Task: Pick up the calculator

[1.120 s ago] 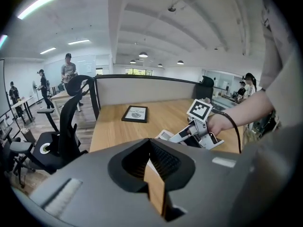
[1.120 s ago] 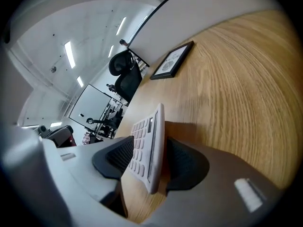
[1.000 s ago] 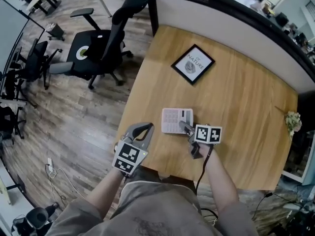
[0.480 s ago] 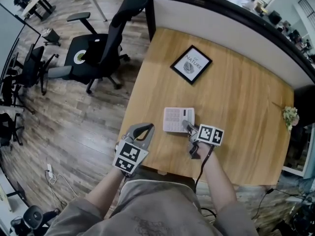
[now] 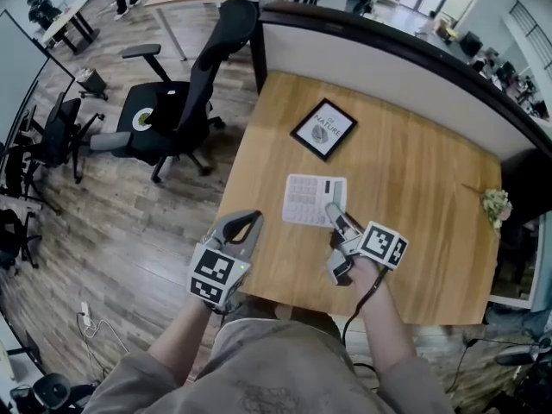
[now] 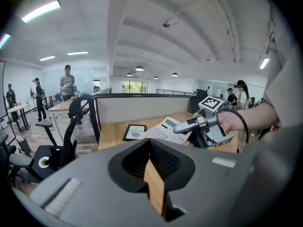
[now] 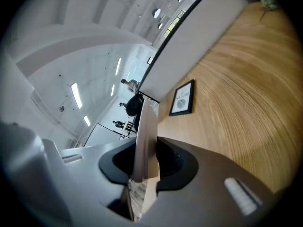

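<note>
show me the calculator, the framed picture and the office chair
calculator [image 5: 304,198], head view, on its keypad
framed picture [image 5: 323,130], head view, centre of the print
office chair [image 5: 164,106], head view, on its seat

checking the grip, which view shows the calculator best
The head view: nearly the whole calculator shows from above, keys plain. The left gripper view shows it small, tilted and partly covered. The right gripper view shows only its edge, close up.
</note>
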Demonstrator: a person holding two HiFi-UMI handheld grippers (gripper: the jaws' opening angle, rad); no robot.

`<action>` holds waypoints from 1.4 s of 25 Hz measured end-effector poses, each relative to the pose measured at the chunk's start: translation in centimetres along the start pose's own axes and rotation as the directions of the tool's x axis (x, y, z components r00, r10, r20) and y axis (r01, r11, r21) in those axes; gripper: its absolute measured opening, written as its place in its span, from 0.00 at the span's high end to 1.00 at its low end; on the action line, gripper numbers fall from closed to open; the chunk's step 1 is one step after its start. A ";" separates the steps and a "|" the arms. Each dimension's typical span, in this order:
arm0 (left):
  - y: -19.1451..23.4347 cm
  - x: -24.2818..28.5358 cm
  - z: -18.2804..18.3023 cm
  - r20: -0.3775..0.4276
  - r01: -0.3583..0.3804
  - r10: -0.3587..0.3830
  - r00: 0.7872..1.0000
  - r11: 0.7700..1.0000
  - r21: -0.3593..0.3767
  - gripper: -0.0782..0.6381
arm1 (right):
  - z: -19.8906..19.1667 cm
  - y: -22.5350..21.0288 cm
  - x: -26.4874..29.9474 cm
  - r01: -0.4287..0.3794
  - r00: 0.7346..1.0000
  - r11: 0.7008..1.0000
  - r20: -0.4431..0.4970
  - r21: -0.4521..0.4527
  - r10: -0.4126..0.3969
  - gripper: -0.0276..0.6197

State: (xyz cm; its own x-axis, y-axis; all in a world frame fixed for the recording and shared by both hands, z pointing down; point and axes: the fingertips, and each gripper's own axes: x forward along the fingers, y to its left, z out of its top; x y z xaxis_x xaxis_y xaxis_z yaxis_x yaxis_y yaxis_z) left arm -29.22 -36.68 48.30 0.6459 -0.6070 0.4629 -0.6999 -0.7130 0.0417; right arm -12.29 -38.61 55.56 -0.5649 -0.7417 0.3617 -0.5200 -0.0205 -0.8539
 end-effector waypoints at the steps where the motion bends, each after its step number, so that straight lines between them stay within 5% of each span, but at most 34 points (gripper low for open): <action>1: 0.1 -0.5 1.1 0.021 -0.006 0.006 1.000 1.000 0.008 0.89 | 0.8 1.4 -0.8 -0.024 0.999 1.000 0.028 0.005 0.024 0.81; 7: 0.0 -3.7 8.7 0.177 -0.051 0.037 0.984 0.996 0.075 0.89 | 5.1 8.2 -7.2 -0.084 0.979 0.996 0.183 -0.022 0.086 0.81; 13: -1.2 -7.2 15.3 0.333 -0.099 0.044 0.942 0.984 0.150 0.89 | 8.2 15.6 -13.1 -0.242 0.912 0.962 0.308 -0.125 0.270 0.81; 21: -4.5 -10.3 18.4 0.374 -0.113 0.025 0.927 0.970 0.215 0.89 | 8.4 19.8 -20.5 -0.307 0.840 0.936 0.414 -0.171 0.351 0.81; 26: -5.4 -10.3 17.2 0.352 -0.094 0.020 0.936 0.976 0.194 0.89 | 7.4 19.1 -22.4 -0.271 0.846 0.943 0.421 -0.191 0.328 0.80; 31: -5.5 -10.0 15.9 0.318 -0.066 0.012 0.948 0.985 0.160 0.89 | 5.7 16.2 -21.5 -0.246 0.885 0.962 0.379 -0.114 0.271 0.80; 35: -5.4 -9.6 16.0 0.321 -0.063 0.013 0.947 0.987 0.146 0.89 | 5.5 15.1 -21.1 -0.259 0.887 0.963 0.378 -0.071 0.266 0.80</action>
State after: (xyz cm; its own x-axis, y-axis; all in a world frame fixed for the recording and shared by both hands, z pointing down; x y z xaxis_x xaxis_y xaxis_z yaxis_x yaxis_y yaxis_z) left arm -26.79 -32.57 29.49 0.7006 -0.6966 0.1547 -0.6871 -0.7171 -0.1173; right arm -4.68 -26.96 32.92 -0.3971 -0.9165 -0.0482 -0.3995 0.2199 -0.8900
